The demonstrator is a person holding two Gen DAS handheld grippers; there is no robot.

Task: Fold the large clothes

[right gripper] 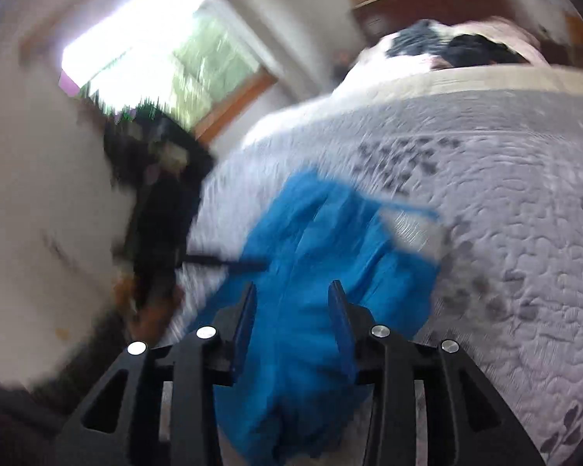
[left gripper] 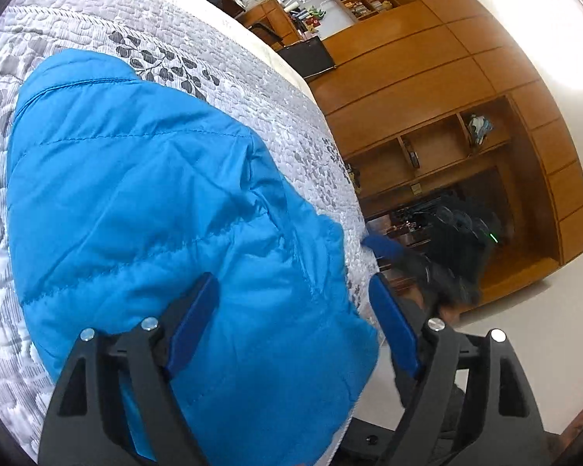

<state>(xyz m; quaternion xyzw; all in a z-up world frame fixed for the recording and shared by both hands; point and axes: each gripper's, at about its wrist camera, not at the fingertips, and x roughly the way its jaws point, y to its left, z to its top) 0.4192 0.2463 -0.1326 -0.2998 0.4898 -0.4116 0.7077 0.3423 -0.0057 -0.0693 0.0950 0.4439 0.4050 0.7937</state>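
A bright blue padded jacket lies folded in a bundle on the grey quilted bedspread, close to the bed's edge. My left gripper is open wide over the jacket's near end, with the fabric bulging up between its fingers. The right wrist view is blurred. There my right gripper has its fingers drawn in on a thick fold of the jacket. The left gripper shows there as a dark shape reaching the jacket from the left. In the left wrist view the right gripper sits just off the bed's edge.
The bed's edge drops to a pale floor on the right. Wooden wardrobes with open shelves line the wall beyond. Dark clothes are piled at the bed's far end, under a bright window.
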